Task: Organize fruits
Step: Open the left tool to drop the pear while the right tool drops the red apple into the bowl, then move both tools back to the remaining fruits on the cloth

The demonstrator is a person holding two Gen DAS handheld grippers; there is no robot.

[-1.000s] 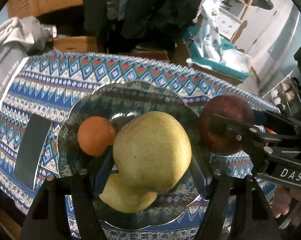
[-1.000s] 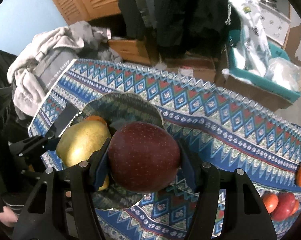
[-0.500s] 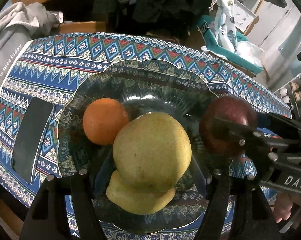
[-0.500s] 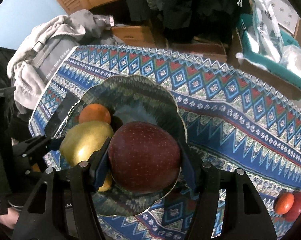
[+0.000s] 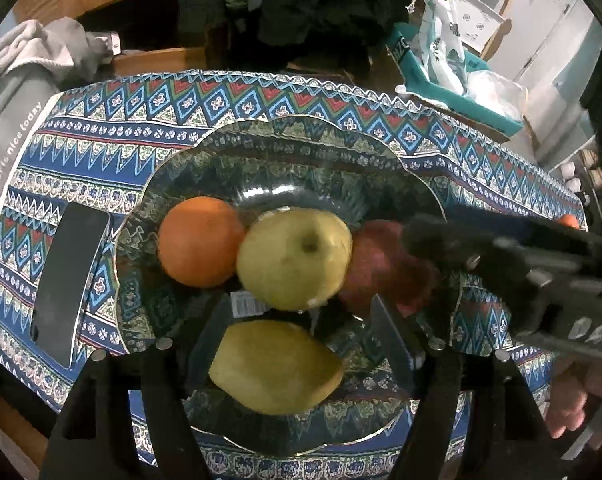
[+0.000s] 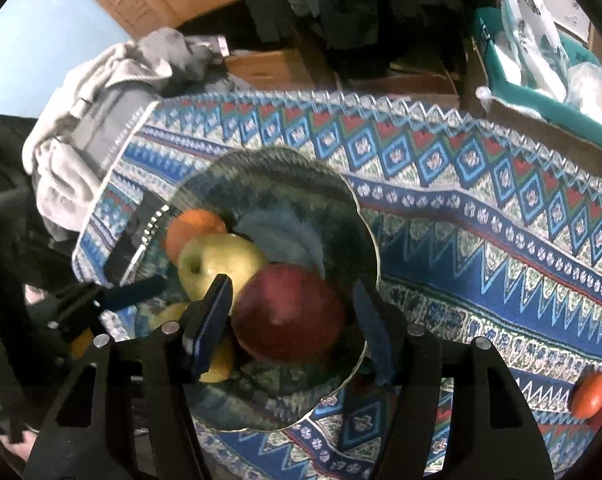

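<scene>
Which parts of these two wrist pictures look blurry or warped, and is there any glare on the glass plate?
Left wrist view: the black right gripper is smeared by motion, the round yellow apple is fairly sharp, and a pale glare streak lies on the scalloped glass plate. Right wrist view: the dark red apple looks soft, and the fisheye bends the patterned blue tablecloth edge into a curve.
</scene>
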